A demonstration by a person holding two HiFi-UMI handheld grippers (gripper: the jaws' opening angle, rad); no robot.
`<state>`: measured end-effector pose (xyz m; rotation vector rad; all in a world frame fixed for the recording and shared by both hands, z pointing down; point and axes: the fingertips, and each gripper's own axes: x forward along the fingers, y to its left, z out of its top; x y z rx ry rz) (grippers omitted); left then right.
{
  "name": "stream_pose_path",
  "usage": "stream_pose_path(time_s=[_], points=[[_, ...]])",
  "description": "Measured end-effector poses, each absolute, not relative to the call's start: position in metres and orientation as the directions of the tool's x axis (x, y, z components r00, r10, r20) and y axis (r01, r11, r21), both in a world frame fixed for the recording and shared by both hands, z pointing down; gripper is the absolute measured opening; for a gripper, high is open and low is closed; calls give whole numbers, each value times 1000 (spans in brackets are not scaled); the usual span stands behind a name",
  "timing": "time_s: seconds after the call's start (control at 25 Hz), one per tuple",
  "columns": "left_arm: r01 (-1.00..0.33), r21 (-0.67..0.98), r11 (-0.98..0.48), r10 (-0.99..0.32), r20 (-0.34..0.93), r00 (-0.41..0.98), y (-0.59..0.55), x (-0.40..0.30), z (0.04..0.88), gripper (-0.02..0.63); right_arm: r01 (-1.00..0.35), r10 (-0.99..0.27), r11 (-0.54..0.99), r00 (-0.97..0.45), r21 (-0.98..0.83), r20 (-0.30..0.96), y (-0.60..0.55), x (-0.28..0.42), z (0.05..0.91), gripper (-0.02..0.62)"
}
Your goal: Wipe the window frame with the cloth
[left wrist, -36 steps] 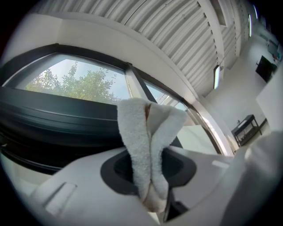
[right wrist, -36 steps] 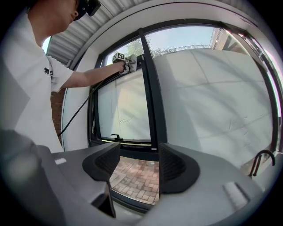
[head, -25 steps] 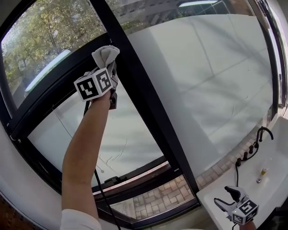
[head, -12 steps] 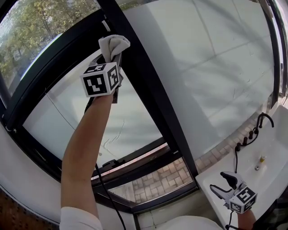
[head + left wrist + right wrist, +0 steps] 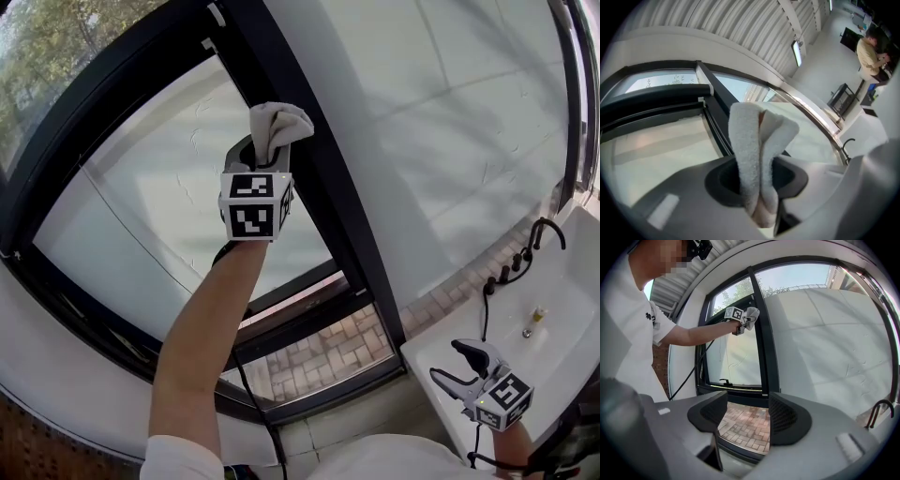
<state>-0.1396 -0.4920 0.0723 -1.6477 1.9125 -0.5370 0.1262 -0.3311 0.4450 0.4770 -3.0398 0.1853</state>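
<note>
Your left claw point(image 5: 256, 155) is up high with your arm stretched out, and it's clamped tight on the cloth point(image 5: 277, 126). The left gripper view shows the jaws squeezed onto the lower end of the folded, pale grey towel, with the rest of it sticking up and out past the tips. The cloth sits right against the left edge of the black upright bar of the window frame point(image 5: 339, 211), roughly at the height where the opening sash's glass is. From the head view it looks like it's touching the bar, and the right gripper view agrees, with the bunched cloth butted up beside that same upright. Your right claw point(image 5: 451, 364) is way down low on your right side, well apart from the window. Its jaws are spread wide with nothing between them, just brick paving point(image 5: 317, 361) showing through the gap. It's hovering over the near edge of the white sink point(image 5: 559, 309), and the dark curved faucet point(image 5: 548, 231) stands at the far side near the glass. A black cable point(image 5: 251, 394) hangs down along your left forearm from the left claw.
</note>
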Motion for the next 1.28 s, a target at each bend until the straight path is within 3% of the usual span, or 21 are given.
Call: stream_pose_path(time_s=[0.36,1.28], points=[[-744,-649,161,-987,-107,-121,-498,-138,177,133,-317,-308,942,-947,-108,89,-332,132,445,279],[-782,-623,10,-964,201,-172,-504,-128,488,135,-369,-345,924,-918,-101,198,-338,149,463,279]])
